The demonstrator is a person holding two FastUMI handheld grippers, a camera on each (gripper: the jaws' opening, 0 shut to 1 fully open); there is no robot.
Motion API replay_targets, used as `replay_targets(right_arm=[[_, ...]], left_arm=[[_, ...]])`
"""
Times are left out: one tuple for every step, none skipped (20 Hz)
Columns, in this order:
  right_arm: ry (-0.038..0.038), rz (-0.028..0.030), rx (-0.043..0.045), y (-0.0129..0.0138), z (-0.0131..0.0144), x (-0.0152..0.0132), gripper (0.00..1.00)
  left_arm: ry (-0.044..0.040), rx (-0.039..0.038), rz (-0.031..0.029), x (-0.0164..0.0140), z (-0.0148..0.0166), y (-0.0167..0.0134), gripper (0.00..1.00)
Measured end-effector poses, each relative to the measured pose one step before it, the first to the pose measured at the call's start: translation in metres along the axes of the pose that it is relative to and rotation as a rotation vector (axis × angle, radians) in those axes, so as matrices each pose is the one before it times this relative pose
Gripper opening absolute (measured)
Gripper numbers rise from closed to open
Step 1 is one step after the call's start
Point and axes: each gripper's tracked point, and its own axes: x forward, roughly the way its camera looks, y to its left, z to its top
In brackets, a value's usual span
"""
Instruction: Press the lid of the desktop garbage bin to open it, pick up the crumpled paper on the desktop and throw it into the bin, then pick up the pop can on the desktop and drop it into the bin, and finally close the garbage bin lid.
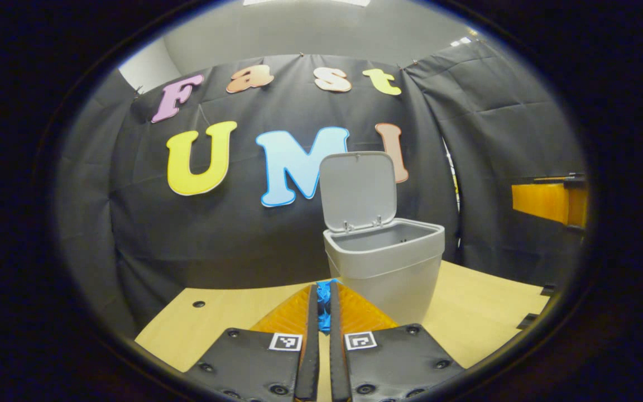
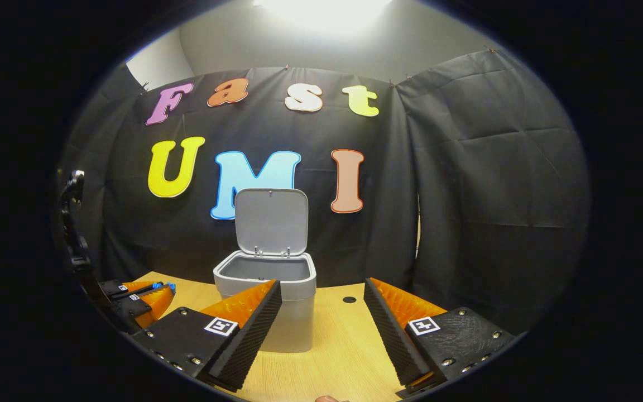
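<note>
Just before the grey plastic desktop bin [image 1: 385, 262], lid up, something blue (identity unclear) is pinched in the nearly closed left gripper [image 1: 324, 307]; release over the bin is judged next. The right gripper [image 2: 321, 312] is held wide apart, empty.

Desktop garbage bin [image 1: 384, 268] [image 2: 270, 285]: pale grey plastic, rectangular with rounded corners, upright on the wooden tabletop near the far black wall. Body tapers slightly below a thicker rim band. Lid [image 1: 359, 190] [image 2: 272, 221] open, hinged along the far edge on two small pins, standing nearly vertical with its inner face toward the near side. Interior grey; contents cannot be told from either view.

Blue item [image 1: 324, 310], crumpled-looking, pinched between the left gripper's fingers, just near and left of the bin; too hidden to tell whether it is the paper.
</note>
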Motion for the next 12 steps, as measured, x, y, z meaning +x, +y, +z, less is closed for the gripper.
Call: replay_targets(right_arm=[[0.00364,-0.00418,0.00087,-0.00097,-0.0019,0.00235,0.95],[0.0032,-0.00418,0.00102,-0.00047,-0.00185,0.00269,0.95],[0.00241,-0.00342,0.00165,-0.00008,-0.00052,0.00312,0.95],[0.00268,-0.00304,0.00106,-0.00024,-0.00154,0.00387,0.95],[0.00003,-0.00204,0.00039,0.00051,0.00002,0.00426,0.95],[0.00556,-0.00119,-0.00032,0.00015,-0.00211,0.00466,0.95],[0.00519,0.00108,0.00176,0.00044,-0.00111,0.00437,0.95],[0.00762,0.00231,0.00301,0.00108,-0.00141,0.00443,0.95],[0.00518,0.00308,0.00318,0.00071,-0.00004,0.0034,0.95],[0.00094,0.00212,0.00053,0.00001,0.00034,0.00365,0.95],[0.00282,0.00298,-0.00287,0.00076,0.00076,0.00284,0.95],[0.00294,0.00359,-0.00541,0.00015,0.00053,0.0026,0.95]], left_arm=[[-0.00923,0.00095,-0.00633,0.00519,0.0058,-0.0044,0.16],[-0.00404,0.00057,-0.00693,0.00563,0.00385,-0.00373,0.16],[-0.00653,-0.0028,-0.00915,0.00718,0.00268,-0.00468,0.14],[-0.006,-0.00229,-0.00468,0.00666,0.00266,-0.00322,0.16],[-0.00401,-0.00548,-0.00659,0.00739,0.00233,-0.00294,0.16],[-0.00039,-0.00883,-0.00478,0.00768,0.00239,-0.00256,0.16],[-0.00057,-0.01546,-0.00478,0.00832,0.00309,-0.00144,0.16],[0.0009,-0.01607,-0.0017,0.00792,0.00147,-0.00121,0.16],[-0.00195,-0.0106,-0.00001,0.00794,0.00302,-0.00004,0.16],[-0.0047,-0.00173,0.00321,0.00719,0.00246,0.00018,0.16],[-0.0032,0.00318,0.00229,0.00735,0.00279,-0.00065,0.16],[-0.00555,0.0015,0.00181,0.00611,0.00171,-0.00093,0.16]])
